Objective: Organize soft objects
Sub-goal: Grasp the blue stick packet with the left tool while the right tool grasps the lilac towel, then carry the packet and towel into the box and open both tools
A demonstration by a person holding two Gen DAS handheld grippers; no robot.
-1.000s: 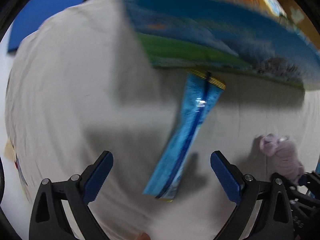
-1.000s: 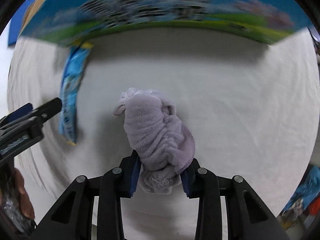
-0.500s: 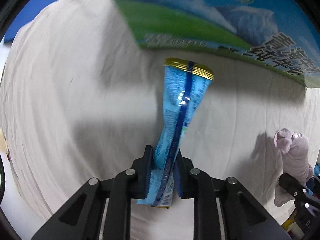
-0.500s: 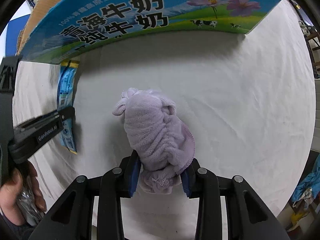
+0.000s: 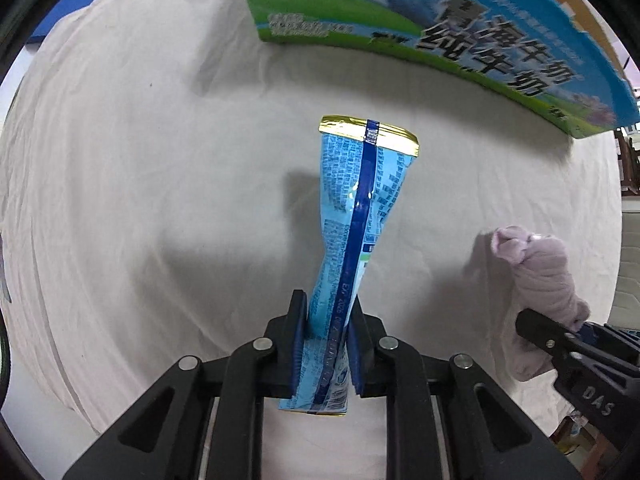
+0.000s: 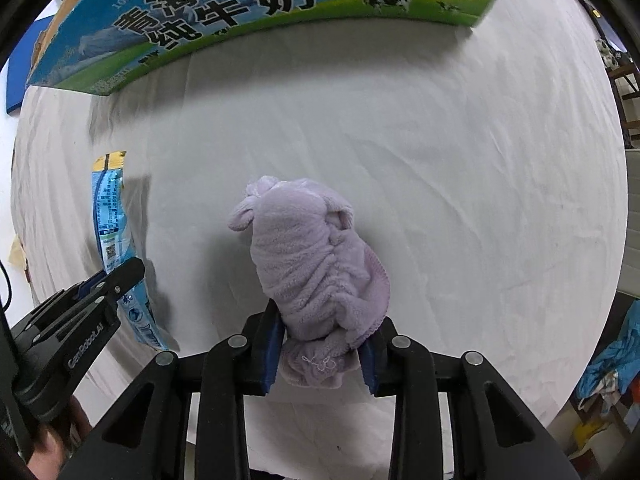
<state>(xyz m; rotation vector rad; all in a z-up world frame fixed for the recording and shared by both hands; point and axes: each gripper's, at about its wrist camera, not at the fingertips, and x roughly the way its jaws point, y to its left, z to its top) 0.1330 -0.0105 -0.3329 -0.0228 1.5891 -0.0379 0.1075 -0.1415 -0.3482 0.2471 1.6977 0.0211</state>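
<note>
My left gripper [image 5: 326, 344] is shut on a long blue snack packet [image 5: 356, 220] with a gold top edge, held lifted above the white cloth; the packet also shows in the right wrist view [image 6: 114, 236]. My right gripper [image 6: 322, 344] is shut on a rolled lilac towel [image 6: 312, 256], also lifted; the towel shows at the right of the left wrist view [image 5: 540, 264]. The two grippers are side by side, the left gripper [image 6: 112, 280] visible to the left of the towel.
A blue and green milk carton box [image 5: 440, 20] stands at the far side of the white cloth-covered table [image 5: 140, 160]; it also fills the top of the right wrist view [image 6: 240, 12]. Clutter lies off the table's right edge [image 6: 612, 364].
My left gripper went from open around the blue packet to shut on it and has lifted it. The right gripper has kept hold of the towel and moved closer to the box.
</note>
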